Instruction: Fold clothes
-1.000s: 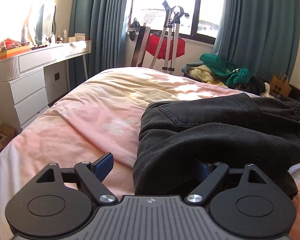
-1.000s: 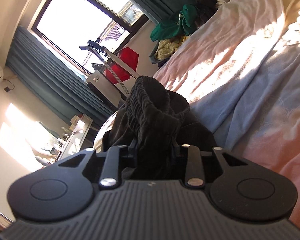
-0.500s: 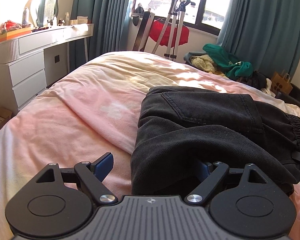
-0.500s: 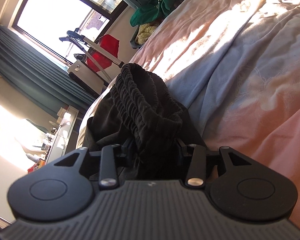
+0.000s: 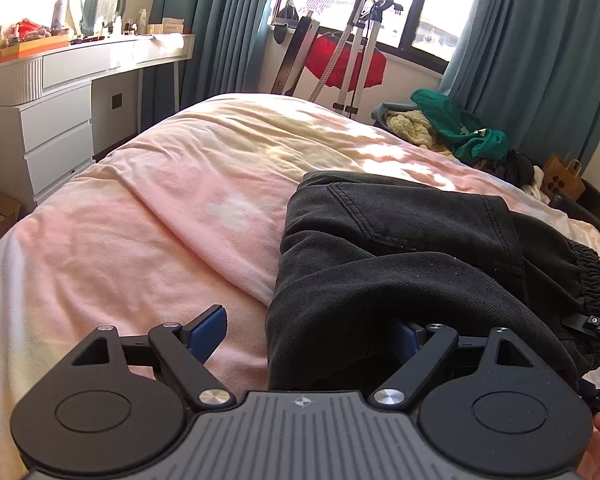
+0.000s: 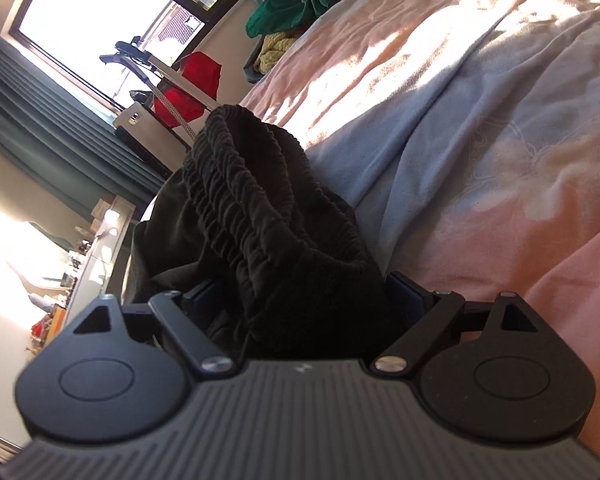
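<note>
Bed with pink and cream quilted cover (image 5: pixel 172 216): carries the folded black denim trousers with elastic waistband (image 5: pixel 412 248), lying toward its right side in the left wrist view.

White dressing counter with drawers (image 5: pixel 60 120): bottles and small boxes on top, contents too small to tell.

Dark laundry basket beyond the bed (image 5: pixel 384 114): heaped with green and pale yellow clothes (image 5: pixel 456 128).

Brown paper bag (image 5: pixel 562 178): contents hidden.

Left gripper (image 5: pixel 312 330): fingers spread wide, trouser edge between them, ungripped.

Right gripper (image 6: pixel 304 300): fingers have just been opening, now wide, the bunched waistband (image 6: pixel 240 184) loose between them.
</note>
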Available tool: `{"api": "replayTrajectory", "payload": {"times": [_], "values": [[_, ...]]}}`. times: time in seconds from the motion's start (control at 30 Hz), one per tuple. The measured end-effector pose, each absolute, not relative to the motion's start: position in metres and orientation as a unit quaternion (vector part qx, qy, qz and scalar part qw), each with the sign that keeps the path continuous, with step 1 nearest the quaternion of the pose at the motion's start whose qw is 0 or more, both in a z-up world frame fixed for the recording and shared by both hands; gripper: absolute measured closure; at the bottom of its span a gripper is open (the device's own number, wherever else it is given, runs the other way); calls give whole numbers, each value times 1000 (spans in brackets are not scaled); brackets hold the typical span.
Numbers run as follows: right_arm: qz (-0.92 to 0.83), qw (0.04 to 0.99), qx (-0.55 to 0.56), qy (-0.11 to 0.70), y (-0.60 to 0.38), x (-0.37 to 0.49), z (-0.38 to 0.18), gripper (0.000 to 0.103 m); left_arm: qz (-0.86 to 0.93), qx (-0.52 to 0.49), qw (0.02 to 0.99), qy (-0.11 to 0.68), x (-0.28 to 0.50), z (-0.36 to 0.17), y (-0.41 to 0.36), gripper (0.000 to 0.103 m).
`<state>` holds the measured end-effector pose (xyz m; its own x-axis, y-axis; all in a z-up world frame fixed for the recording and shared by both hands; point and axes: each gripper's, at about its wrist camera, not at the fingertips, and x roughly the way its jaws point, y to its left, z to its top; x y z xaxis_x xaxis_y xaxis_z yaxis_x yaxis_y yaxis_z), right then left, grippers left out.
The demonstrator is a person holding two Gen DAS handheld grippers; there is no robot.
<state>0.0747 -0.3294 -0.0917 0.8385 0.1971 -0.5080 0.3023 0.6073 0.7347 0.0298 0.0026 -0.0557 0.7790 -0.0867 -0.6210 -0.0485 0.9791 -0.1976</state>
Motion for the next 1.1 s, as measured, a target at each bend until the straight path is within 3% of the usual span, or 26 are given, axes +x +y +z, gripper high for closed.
{"api": "replayTrajectory", "payload": {"times": [0.2, 0.37, 0.63, 0.83, 0.9, 0.97, 1.1], "values": [[32, 822, 514, 244, -338, 78, -93, 13, -5, -101, 938, 333, 29, -56, 0, 17], [72, 831, 510, 211, -333, 75, -73, 13, 7, -116, 934, 338, 32, -58, 6, 16], [17, 835, 471, 284, -324, 96, -95, 14, -4, -110, 933, 344, 32, -60, 5, 15], [5, 847, 447, 286, -320, 90, -87, 35, -9, -142, 923, 358, 22, -42, 28, 17], [1, 851, 441, 285, -318, 89, -84, 42, -27, -187, 919, 346, 20, -33, 48, 12], [-5, 854, 435, 285, -315, 88, -81, 45, -47, -228, 911, 339, 23, -27, 65, 5], [-13, 858, 427, 285, -312, 90, -77, 47, -60, -276, 886, 367, 61, -37, 77, 4]]}}
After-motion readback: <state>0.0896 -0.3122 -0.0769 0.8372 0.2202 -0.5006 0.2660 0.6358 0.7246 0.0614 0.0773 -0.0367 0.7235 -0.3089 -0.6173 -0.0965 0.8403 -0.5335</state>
